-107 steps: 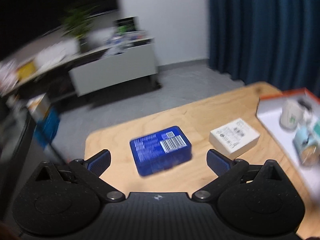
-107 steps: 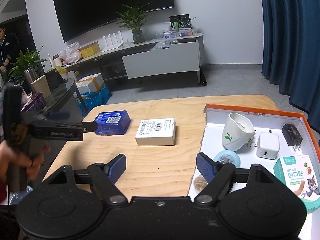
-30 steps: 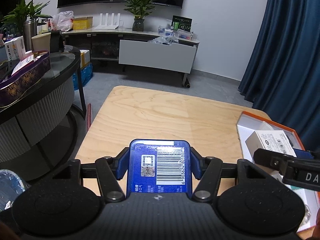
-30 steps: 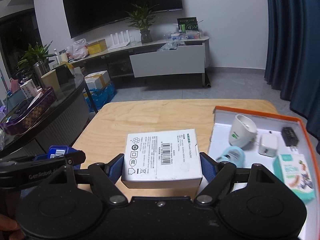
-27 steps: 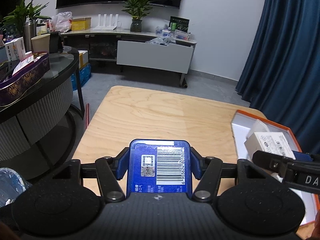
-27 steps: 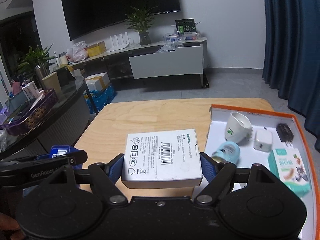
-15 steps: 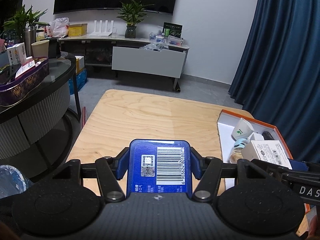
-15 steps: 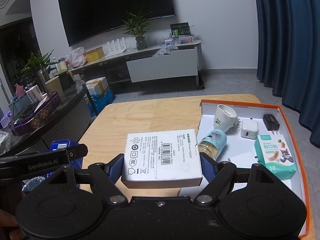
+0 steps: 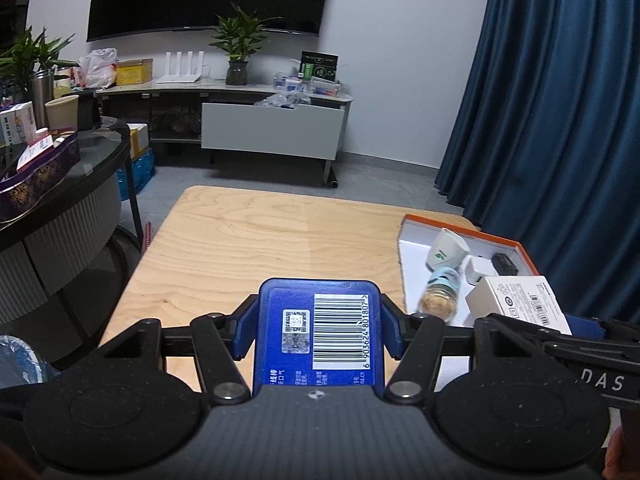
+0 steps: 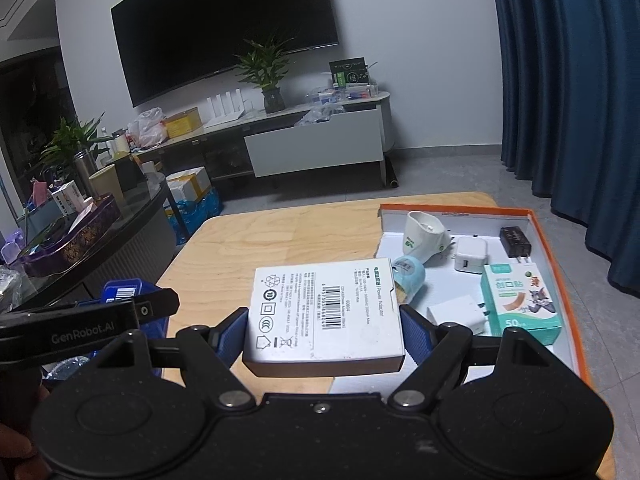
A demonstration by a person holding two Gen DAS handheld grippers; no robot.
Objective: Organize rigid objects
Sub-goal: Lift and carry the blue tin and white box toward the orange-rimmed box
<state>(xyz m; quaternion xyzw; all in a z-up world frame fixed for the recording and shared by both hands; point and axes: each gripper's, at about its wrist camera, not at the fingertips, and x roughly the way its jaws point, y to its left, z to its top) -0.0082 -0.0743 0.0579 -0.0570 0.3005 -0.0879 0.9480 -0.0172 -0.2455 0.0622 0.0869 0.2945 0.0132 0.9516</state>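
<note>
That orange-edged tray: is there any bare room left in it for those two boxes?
The tray is crowded at its far end: cup, bottle, white charger, black plug, plaster box. Its near end, behind the small white adapter, looks bare. The wooden table left of it is wide open.

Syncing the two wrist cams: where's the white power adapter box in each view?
Left wrist: white power adapter box at right edge, held over the orange-rimmed tray.
Right wrist: white power adapter box centre, clamped in the right gripper.
Shared landmark: white cup lying in the tray.
</note>
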